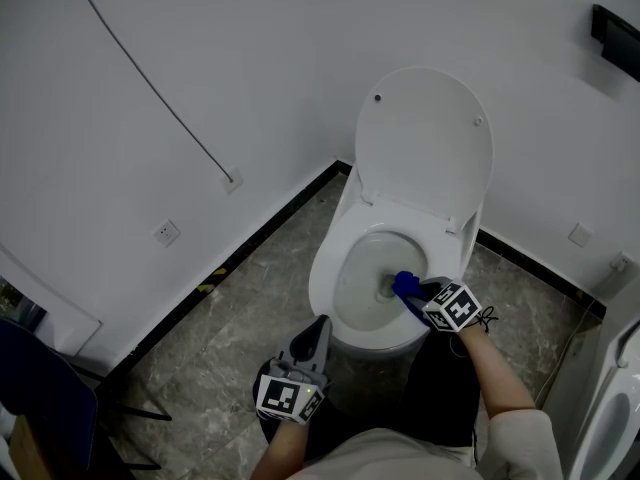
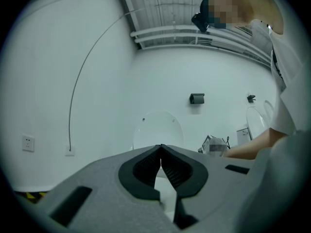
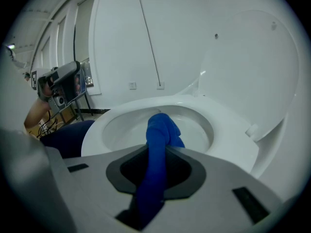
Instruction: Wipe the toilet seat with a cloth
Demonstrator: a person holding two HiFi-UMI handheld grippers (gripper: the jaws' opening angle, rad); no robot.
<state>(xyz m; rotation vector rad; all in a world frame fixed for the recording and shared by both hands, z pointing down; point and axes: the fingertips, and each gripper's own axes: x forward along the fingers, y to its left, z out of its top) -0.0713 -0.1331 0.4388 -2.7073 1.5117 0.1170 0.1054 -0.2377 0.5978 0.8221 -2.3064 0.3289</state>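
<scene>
A white toilet stands against the wall with its lid [image 1: 425, 138] raised and its seat [image 1: 325, 268] down over the bowl. My right gripper [image 1: 412, 293] is at the front right of the seat, shut on a blue cloth [image 1: 404, 285]. In the right gripper view the cloth [image 3: 160, 130] bunches out past the jaws of the right gripper [image 3: 163, 149], over the seat [image 3: 228, 140]. My left gripper [image 1: 318, 330] hangs in front of the bowl, shut and holding nothing. In the left gripper view the left gripper [image 2: 161, 148] points at the lid [image 2: 158, 127].
A wall socket [image 1: 167, 232] and a thin cable [image 1: 150, 88] are on the left wall. A dark blue chair [image 1: 40, 398] stands at the lower left. Another white fixture [image 1: 612, 418] is at the right edge. The floor [image 1: 230, 318] is grey stone.
</scene>
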